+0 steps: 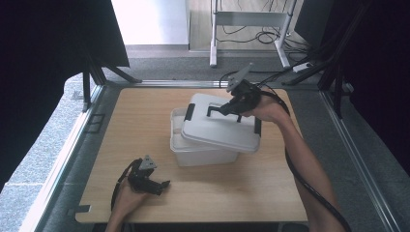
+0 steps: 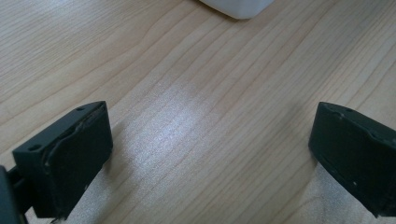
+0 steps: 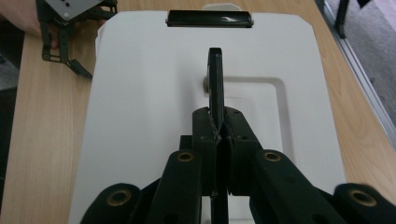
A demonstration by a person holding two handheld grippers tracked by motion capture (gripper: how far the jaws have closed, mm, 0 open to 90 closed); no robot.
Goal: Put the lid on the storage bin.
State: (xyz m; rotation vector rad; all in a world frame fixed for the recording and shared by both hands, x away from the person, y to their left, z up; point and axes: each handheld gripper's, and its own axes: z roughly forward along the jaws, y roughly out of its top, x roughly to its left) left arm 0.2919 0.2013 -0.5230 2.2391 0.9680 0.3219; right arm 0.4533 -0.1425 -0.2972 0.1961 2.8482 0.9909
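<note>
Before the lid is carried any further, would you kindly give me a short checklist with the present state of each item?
1. Right gripper shut on the lid handle: ok.
2. Lid lifted off the box: not ok; it sits tilted and askew over the box.
3. Left gripper open, holding nothing: ok.
4. Left gripper apart from the box, near the table front: ok.
5. Lid latches free of the box: cannot tell.

A wooden table [image 1: 145, 125] stands on grey carpet [image 1: 29, 159].
</note>
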